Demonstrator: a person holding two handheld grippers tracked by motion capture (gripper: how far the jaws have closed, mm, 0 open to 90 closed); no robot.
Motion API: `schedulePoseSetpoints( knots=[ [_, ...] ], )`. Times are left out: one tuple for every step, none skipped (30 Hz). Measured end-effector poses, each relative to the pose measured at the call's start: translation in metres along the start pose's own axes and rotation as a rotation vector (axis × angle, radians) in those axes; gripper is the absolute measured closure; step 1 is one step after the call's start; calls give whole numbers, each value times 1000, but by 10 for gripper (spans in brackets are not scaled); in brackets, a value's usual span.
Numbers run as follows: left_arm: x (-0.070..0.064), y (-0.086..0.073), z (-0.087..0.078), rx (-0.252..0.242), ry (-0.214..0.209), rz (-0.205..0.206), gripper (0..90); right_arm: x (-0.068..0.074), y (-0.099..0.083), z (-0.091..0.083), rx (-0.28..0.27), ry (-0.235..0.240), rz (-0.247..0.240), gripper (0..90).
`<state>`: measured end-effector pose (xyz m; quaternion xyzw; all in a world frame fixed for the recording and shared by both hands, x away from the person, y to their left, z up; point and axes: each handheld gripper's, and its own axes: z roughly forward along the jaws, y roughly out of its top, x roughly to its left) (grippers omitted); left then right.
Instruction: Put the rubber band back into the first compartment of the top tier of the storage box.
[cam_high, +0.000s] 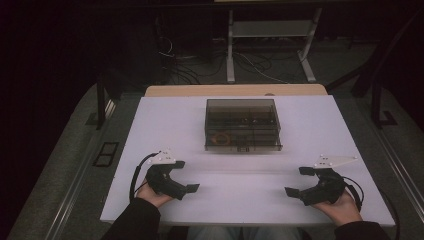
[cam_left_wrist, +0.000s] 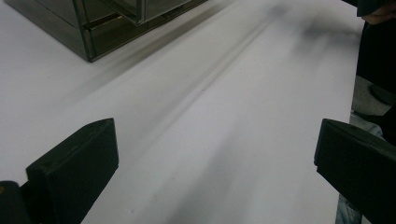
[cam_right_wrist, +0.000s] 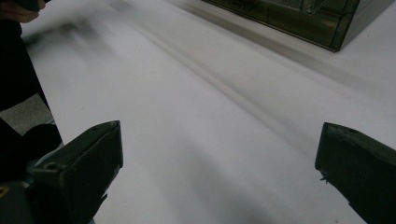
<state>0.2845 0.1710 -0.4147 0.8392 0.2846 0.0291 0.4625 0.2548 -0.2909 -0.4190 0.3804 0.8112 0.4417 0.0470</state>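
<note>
Table: a white table top (cam_high: 235, 190) with a faint long ridge running left to right across its middle; a strip of bare wood shows along the far edge.
Box: a smoky see-through plastic box (cam_high: 243, 124) sits flat at the middle of the table, toward the far side, split inside into small compartments.
Box contents: something orange and round (cam_high: 219, 137) lies in a near-left compartment; the other small bits inside are too dim to tell.
Left gripper: the left gripper (cam_high: 187, 176) is held just above the near left part of the table, its jaws spread wide with only bare table between them, aimed toward the middle.
Right gripper: the right gripper (cam_high: 298, 181) is at the near right part of the table, jaws likewise spread wide and pinching nothing, aimed toward the middle.
Hands: the left hand (cam_high: 150, 196) and right hand (cam_high: 344, 206) each cup a gripper from below at the near edge, dark sleeves behind them.
Box versus grippers: the box lies farther out than both grippers, between them, well apart from each.
Left gripper view: a corner of the box (cam_left_wrist: 88, 23) shows at far left.
Right gripper view: a corner of the box (cam_right_wrist: 299, 18) shows at far right.
</note>
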Motion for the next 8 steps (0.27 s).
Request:
schedulePoseSetpoints(
  knots=[
    [-1,-1,0,-4,-1,0,0,0,0,0,0,0,2,6],
    [-1,-1,0,-6,0,-1,0,0,0,0,1,0,6,6],
    [-2,-2,1,-6,2,5,0,0,0,0,-1,0,1,6],
    [-2,-2,2,-1,2,10,0,0,0,0,-1,0,1,6],
    [-2,-3,3,0,1,8,0,0,0,0,-1,0,2,6],
    [-2,-4,4,-1,1,4,0,0,0,0,-1,0,2,6],
    [-2,-4,4,5,-1,8,0,0,0,0,-1,0,1,6],
    [-2,-5,5,6,0,6,0,0,0,0,-2,-1,2,6]
  ],
)
